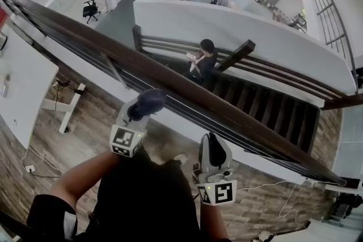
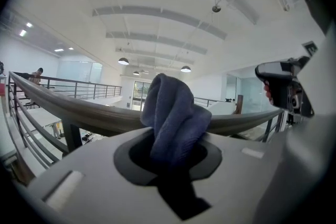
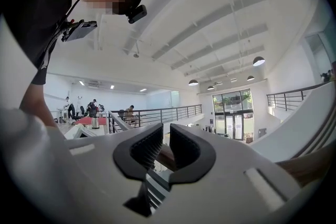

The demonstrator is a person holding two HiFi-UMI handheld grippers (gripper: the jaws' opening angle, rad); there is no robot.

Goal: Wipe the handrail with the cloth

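Note:
The dark wooden handrail point(image 1: 238, 116) runs diagonally from upper left to lower right, just in front of me. My left gripper point(image 1: 142, 107) is shut on a bunched blue cloth point(image 1: 150, 101), which sits right at the near side of the rail. In the left gripper view the cloth point(image 2: 173, 118) sticks up out of the jaws of the left gripper point(image 2: 170, 152), in front of the handrail point(image 2: 79, 115). My right gripper point(image 1: 211, 141) is held lower, short of the rail. Its jaws are almost together with nothing in them in the right gripper view point(image 3: 166, 147).
Thin metal bars point(image 1: 74, 51) run under the rail. Beyond it a staircase point(image 1: 272, 105) drops away with a person point(image 1: 204, 59) on it. A white desk point(image 1: 22, 88) stands at my left, and cables point(image 1: 34, 164) lie on the wooden floor.

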